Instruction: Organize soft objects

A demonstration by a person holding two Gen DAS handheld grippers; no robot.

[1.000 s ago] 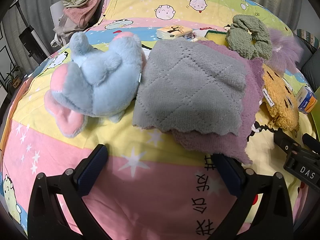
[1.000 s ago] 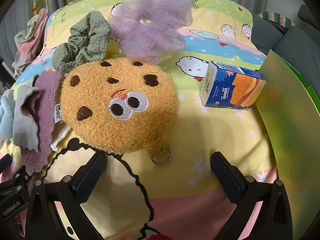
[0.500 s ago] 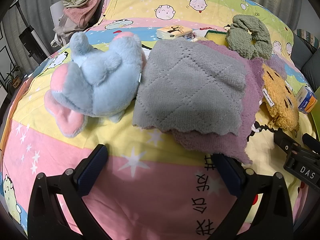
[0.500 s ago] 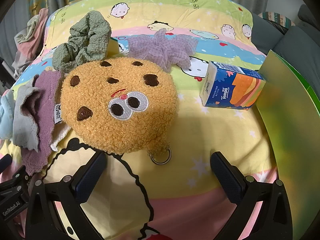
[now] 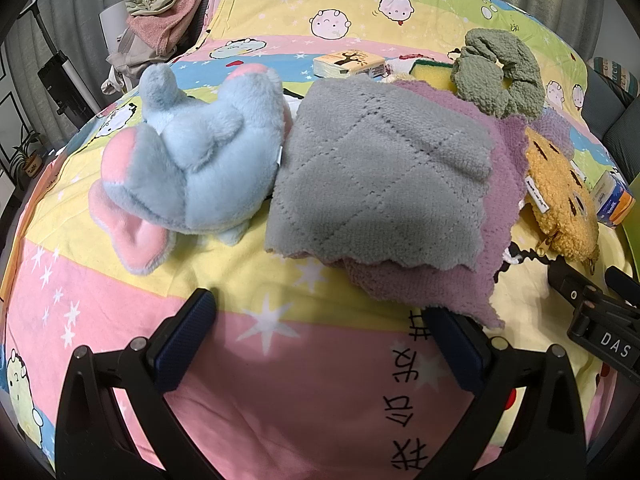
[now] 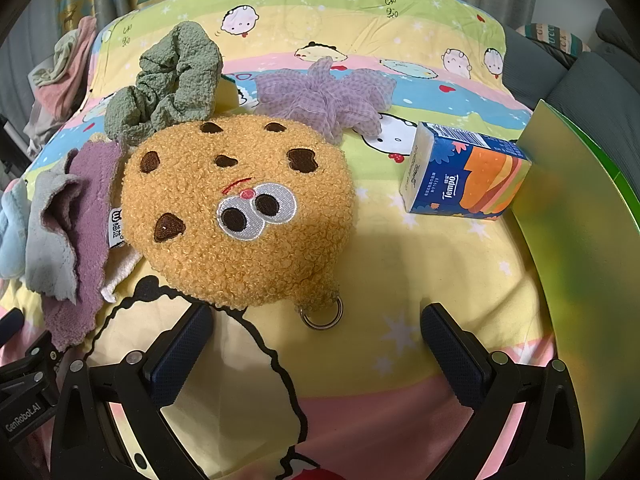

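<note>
The bed sheet (image 5: 280, 380) under everything is striped pink, yellow, green and blue with cartoon faces and stars, and all my soft things lie spread across it. Biggest of them is the blue plush elephant (image 5: 192, 168), lying on its side at the left with its pink ears toward me. Just beside it, touching its flank, the grey cloth (image 5: 380, 184) lies folded on top of the purple cloth (image 5: 496, 240), whose scalloped edge sticks out beneath at the right and the near side. To the right of that stack lies the cookie plush (image 6: 240, 216), face up, its label touching the purple cloth and its metal ring (image 6: 320, 314) pointing toward me. A green board (image 6: 584, 240) stands at the far right edge, and the tissue pack (image 6: 464, 176) leans against it, apart from the cookie plush. The green scrunchie (image 6: 168, 84) sits at the cookie plush's far left edge, and the lilac scrunchie (image 6: 332, 100) lies just behind its far right edge. A yellow sponge (image 5: 434, 76) peeps out by the green scrunchie, next to a small box (image 5: 348, 64) further back. My left tool (image 5: 320, 340) is spread wide and holds nothing, low over the sheet in front of the cloths. My right tool (image 6: 316, 344) is likewise spread wide and empty, just short of the cookie plush.
</note>
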